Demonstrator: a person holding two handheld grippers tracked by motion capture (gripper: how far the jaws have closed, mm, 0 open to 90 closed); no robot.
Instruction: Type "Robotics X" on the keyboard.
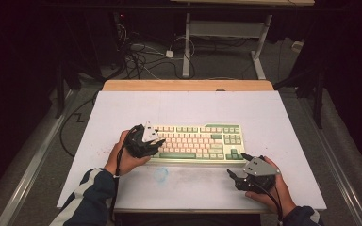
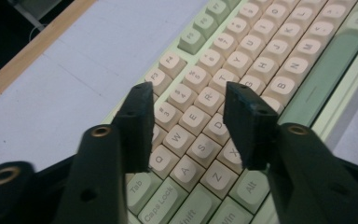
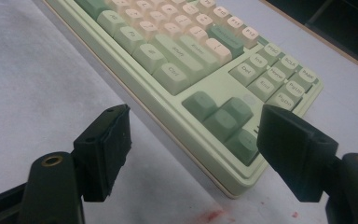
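A pale green keyboard (image 1: 198, 141) with cream and green keys lies across the middle of the white table top (image 1: 184, 106). My left gripper (image 1: 153, 141) hovers over its left end. In the left gripper view the keyboard (image 2: 261, 60) runs up to the right, and my left gripper (image 2: 189, 88) stands open above the letter keys around E, R and D, with nothing between its jaws. My right gripper (image 1: 236, 165) sits at the keyboard's near right corner. In the right gripper view it (image 3: 193, 112) is wide open, its jaws either side of the arrow keys (image 3: 223, 121) corner of the keyboard (image 3: 177, 60).
A faint bluish ring mark (image 1: 161, 174) lies on the table in front of the keyboard, and red specks (image 3: 209, 215) dot the surface. A wooden edge (image 1: 188, 85) runs along the far side. Beyond it are floor cables (image 1: 136, 56) and another desk's legs (image 1: 186, 47).
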